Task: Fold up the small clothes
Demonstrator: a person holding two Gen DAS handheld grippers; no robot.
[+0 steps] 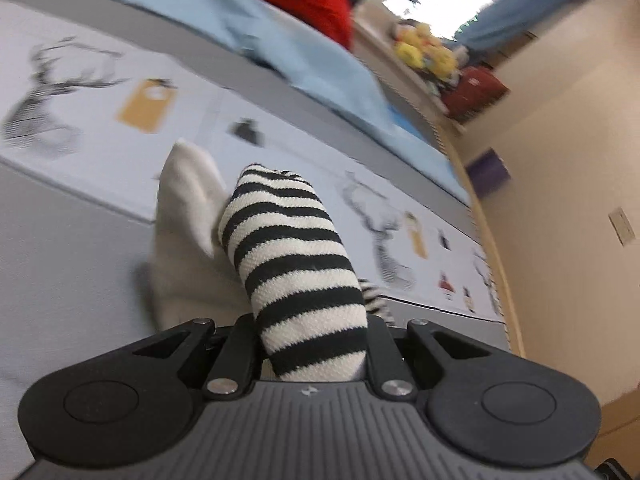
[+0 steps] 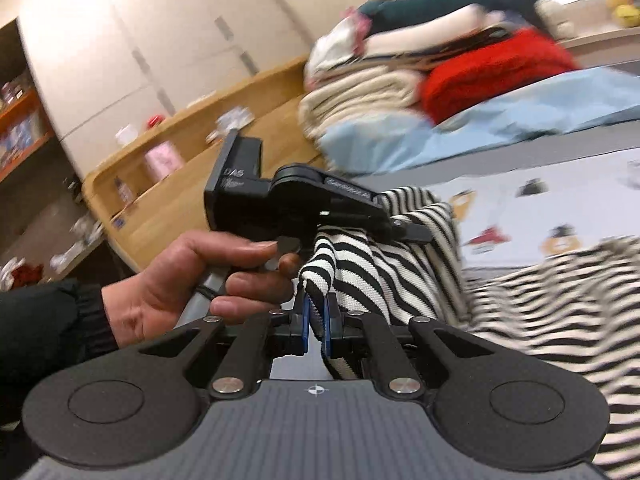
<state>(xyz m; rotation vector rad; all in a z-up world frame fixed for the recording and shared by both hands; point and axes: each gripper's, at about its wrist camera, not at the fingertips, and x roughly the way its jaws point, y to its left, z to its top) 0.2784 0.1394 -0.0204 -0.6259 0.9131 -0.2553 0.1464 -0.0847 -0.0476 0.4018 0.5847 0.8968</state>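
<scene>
A black-and-white striped garment (image 1: 292,264) rises bunched from between the jaws of my left gripper (image 1: 312,360) and hides its fingertips. A white fabric part (image 1: 188,216) hangs just left of it. In the right wrist view, my right gripper (image 2: 316,320) has its blue pads (image 2: 306,320) shut on a folded edge of the same striped garment (image 2: 540,320), which drapes off to the right over the bed. The left gripper (image 2: 416,234), held by a hand (image 2: 192,280), is a little above and beyond, clamped on another stretch of the striped cloth.
The bed has a printed sheet (image 1: 80,120) with deer figures. A light blue blanket (image 1: 320,64), a red knit (image 2: 492,76) and a stack of folded clothes (image 2: 360,92) lie at the far side. A wooden shelf unit (image 2: 180,152) stands beyond, and soft toys (image 1: 424,52) sit on a ledge.
</scene>
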